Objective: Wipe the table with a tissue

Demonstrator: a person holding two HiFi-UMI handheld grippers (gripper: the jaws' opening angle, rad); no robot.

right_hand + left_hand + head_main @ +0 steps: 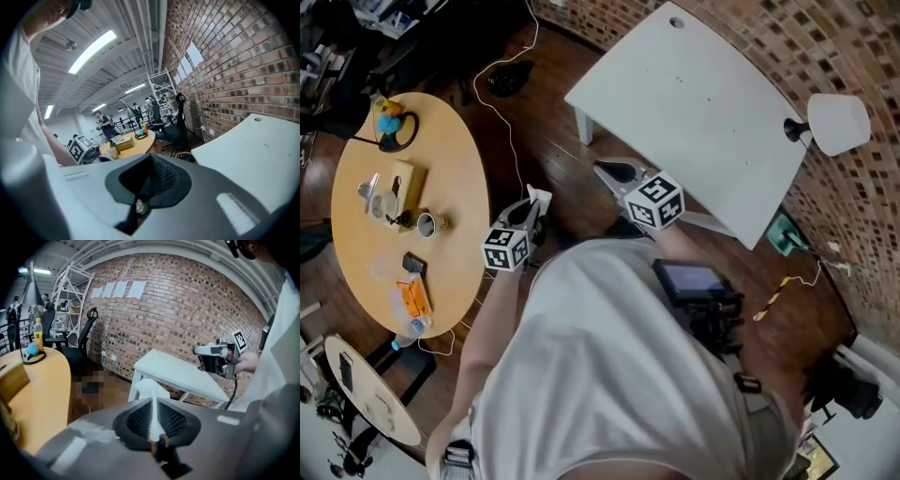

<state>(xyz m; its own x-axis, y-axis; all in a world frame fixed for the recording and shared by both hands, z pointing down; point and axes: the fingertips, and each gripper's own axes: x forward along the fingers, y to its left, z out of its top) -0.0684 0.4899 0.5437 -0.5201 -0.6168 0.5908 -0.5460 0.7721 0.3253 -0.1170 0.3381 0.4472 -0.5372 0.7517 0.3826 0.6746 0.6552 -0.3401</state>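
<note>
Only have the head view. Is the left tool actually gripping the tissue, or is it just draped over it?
Observer: Gripping. In the left gripper view the left tool has its jaws shut on the tissue, which sticks up past the tips.
Operator: Right tool carrying anything?
Observer: No. The right gripper view shows the right tool with jaws together and nothing between them.
Operator: Anyone else around? I can't see past the floor.
Observer: Yes. In the right gripper view a person stands well beyond the round table, far from both tools.
</note>
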